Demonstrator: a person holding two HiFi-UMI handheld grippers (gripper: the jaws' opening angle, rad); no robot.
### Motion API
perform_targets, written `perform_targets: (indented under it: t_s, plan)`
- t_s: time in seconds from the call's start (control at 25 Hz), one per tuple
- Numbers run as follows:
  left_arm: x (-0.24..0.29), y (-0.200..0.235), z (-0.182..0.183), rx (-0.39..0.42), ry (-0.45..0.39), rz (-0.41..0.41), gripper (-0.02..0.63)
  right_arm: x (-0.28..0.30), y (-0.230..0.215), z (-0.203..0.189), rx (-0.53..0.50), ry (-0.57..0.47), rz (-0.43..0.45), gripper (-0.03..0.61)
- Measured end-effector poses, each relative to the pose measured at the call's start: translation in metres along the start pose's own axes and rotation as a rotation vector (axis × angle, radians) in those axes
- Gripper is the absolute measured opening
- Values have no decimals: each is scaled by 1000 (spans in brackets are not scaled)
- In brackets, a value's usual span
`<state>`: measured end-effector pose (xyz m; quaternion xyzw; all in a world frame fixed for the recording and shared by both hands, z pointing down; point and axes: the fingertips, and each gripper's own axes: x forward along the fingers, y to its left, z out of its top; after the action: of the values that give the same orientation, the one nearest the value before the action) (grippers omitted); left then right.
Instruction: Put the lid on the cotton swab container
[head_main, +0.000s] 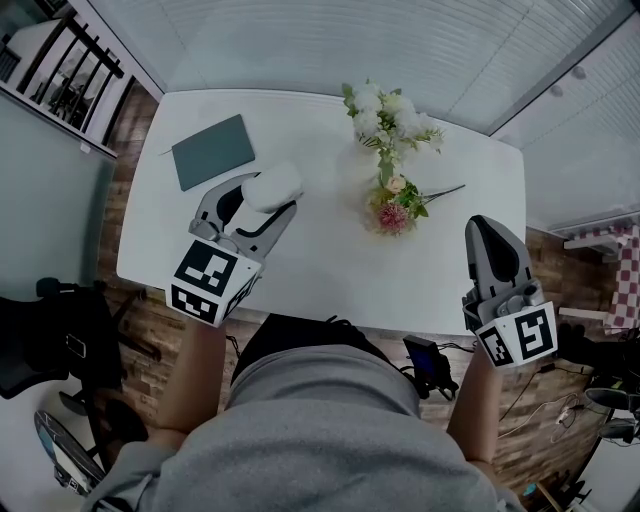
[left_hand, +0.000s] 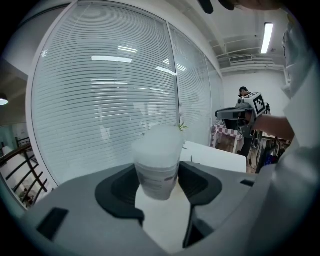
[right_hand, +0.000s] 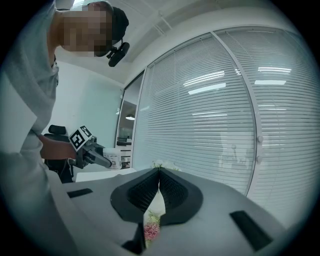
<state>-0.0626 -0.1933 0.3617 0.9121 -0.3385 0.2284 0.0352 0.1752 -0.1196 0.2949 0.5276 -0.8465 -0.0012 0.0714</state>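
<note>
Gripping the cotton swab container (left_hand: 157, 165) round its labelled body with the left gripper (head_main: 268, 198), jaws spread wide and pressed to both sides, presumably to steady it for capping. Holding it left of the flower bunch (head_main: 392, 150), tilted and seemingly lifted off the table (head_main: 330, 260). Judging the frosted lid (left_hand: 159, 142) already seated on top, without certainty. Parking the right gripper (head_main: 487, 228) right of the flowers and nearer the body, jaws pressed together on nothing, likely just to stay clear. Reaching forward and inward with the left forearm; tucking the right one back by the table's near edge.
</note>
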Motion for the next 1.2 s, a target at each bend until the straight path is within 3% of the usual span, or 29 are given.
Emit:
perform_targets:
  t_s: [0.4, 1.2]
  plan:
    - [20, 1, -21, -19, 51, -10, 243, 4, -4, -13, 17, 31, 8, 26]
    - [77, -11, -95, -12, 245, -110, 243, 15, -1, -65, 100, 131, 19, 26]
